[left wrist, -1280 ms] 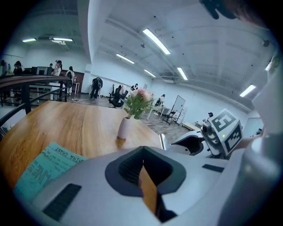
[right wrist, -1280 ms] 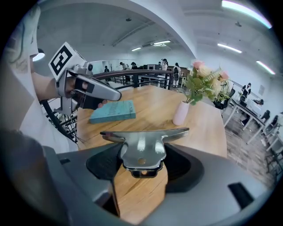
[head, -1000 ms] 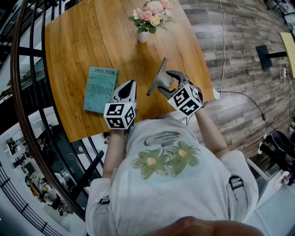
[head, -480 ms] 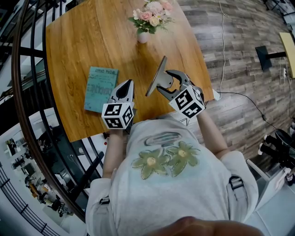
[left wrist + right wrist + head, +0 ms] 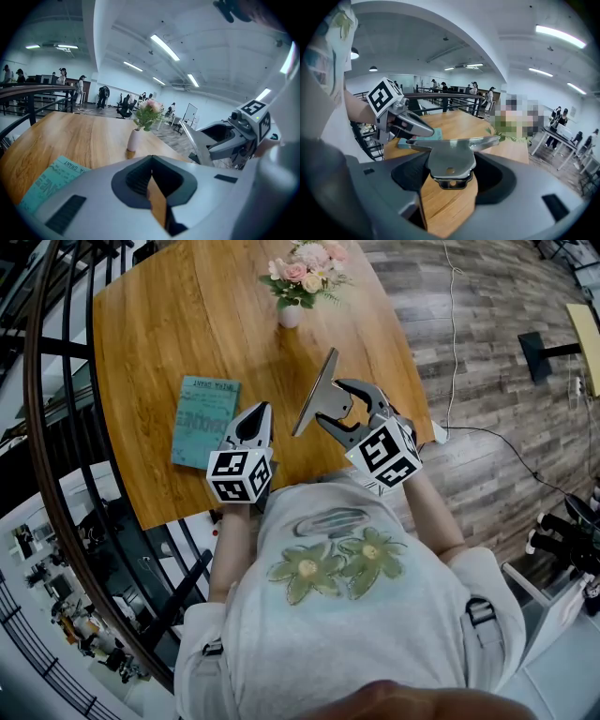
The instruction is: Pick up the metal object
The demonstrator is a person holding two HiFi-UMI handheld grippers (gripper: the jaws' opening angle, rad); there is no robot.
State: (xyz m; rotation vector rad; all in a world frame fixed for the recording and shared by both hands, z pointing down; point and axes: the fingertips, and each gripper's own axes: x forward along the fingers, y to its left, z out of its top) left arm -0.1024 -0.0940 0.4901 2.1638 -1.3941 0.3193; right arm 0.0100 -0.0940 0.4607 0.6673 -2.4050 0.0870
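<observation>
Metal object [image 5: 315, 393] lifted slightly higher, right gripper [image 5: 330, 412] clamping it; left gripper [image 5: 261, 414] clenched, empty.

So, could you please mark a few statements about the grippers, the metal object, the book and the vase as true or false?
1. The right gripper is closed on the metal object. True.
2. The left gripper holds the teal book. False: its jaws are together with nothing between them, and the book lies flat on the table to its left.
3. A vase of flowers stands on the table beyond both grippers. True.
4. The vase stands on top of the book. False: the two are well apart, and the vase sits on bare wood near the far edge.
5. The metal object lies flat beside the book. False: it is tilted up in the right gripper, on the other side of the left gripper.
</observation>
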